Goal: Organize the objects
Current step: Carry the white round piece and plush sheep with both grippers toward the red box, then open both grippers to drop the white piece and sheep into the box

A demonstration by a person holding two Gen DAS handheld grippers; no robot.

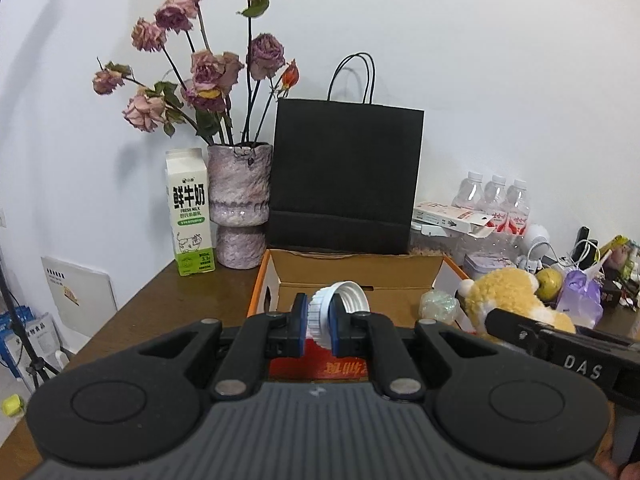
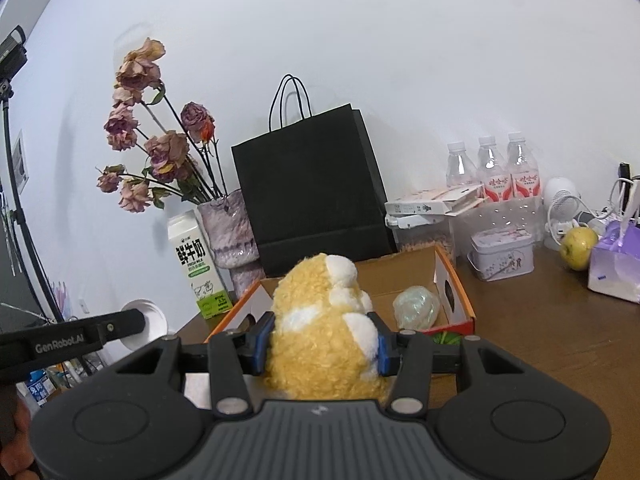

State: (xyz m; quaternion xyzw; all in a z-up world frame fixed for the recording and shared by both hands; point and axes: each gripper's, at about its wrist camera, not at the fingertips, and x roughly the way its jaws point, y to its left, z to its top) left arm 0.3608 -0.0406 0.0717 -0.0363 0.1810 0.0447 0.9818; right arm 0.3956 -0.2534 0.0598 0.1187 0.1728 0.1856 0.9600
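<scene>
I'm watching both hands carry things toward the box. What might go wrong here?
The left gripper pinches the white lid only by its thin rim, so it could twist free. The plush toy in the right gripper is bulky and may knock the cardboard box wall.

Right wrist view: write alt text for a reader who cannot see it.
The right gripper clamps a yellow-and-white plush toy in front of an open cardboard box that holds a pale crumpled ball. Behind stand a black paper bag, a vase of dried roses and a milk carton.
</scene>
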